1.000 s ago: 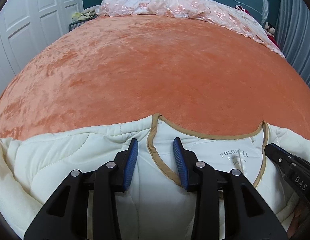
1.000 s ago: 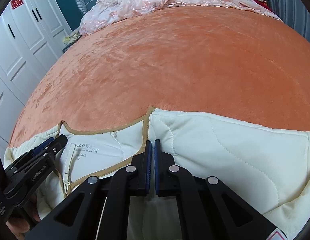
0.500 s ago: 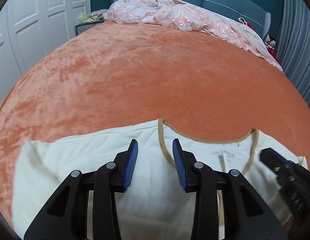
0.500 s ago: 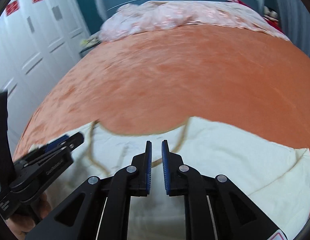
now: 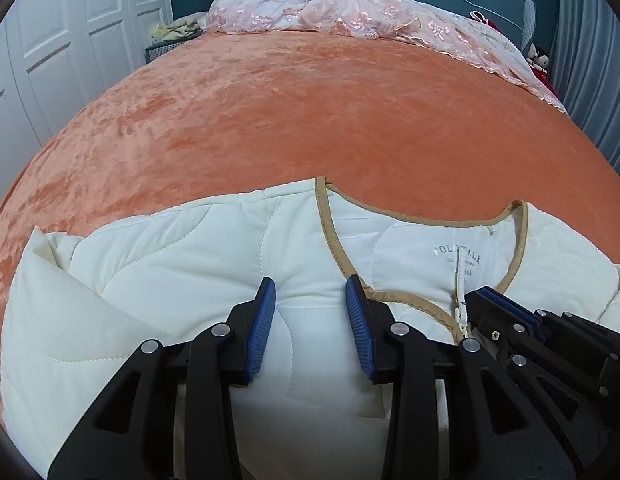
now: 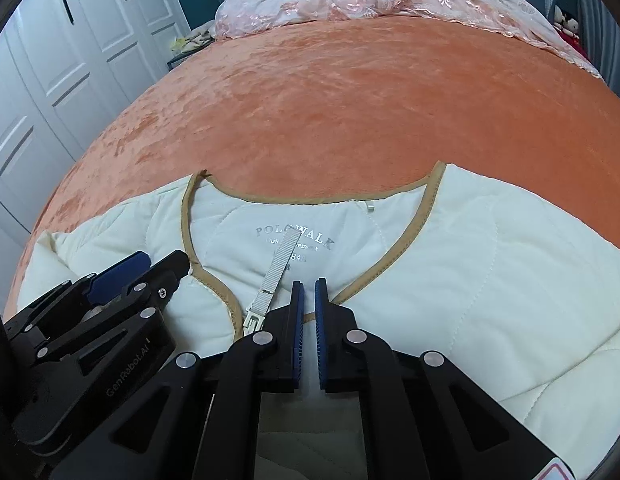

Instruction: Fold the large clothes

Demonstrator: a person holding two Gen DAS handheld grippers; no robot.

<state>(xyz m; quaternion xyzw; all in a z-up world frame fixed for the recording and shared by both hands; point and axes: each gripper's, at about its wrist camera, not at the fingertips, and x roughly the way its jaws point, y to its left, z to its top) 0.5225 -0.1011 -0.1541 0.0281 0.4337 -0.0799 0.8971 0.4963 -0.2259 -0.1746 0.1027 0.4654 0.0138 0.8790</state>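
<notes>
A cream quilted jacket (image 5: 170,280) with tan neckline trim lies front up on the orange bedspread (image 5: 310,120), collar pointing away from me. My left gripper (image 5: 310,280) stands open over its left chest panel, pads apart and not squeezing the fabric. My right gripper (image 6: 308,282) hovers at the front opening beside the grey zip pull (image 6: 280,264). Its jaws are closing to a thin slit, and I see no fold pinched in it. Each gripper shows in the other's view: the right gripper (image 5: 483,296) and the left gripper (image 6: 164,258).
Crumpled pink lace bedding (image 5: 349,16) lies along the head of the bed. White wardrobe doors (image 5: 70,40) stand to the left and a grey curtain (image 5: 589,60) hangs to the right. A low nightstand (image 5: 166,40) sits by the bed's far left corner.
Both grippers slid across the jacket. The collar trim no longer passes between the left fingers. The right jaws parted a little, then narrowed, and now sit by the zip.
</notes>
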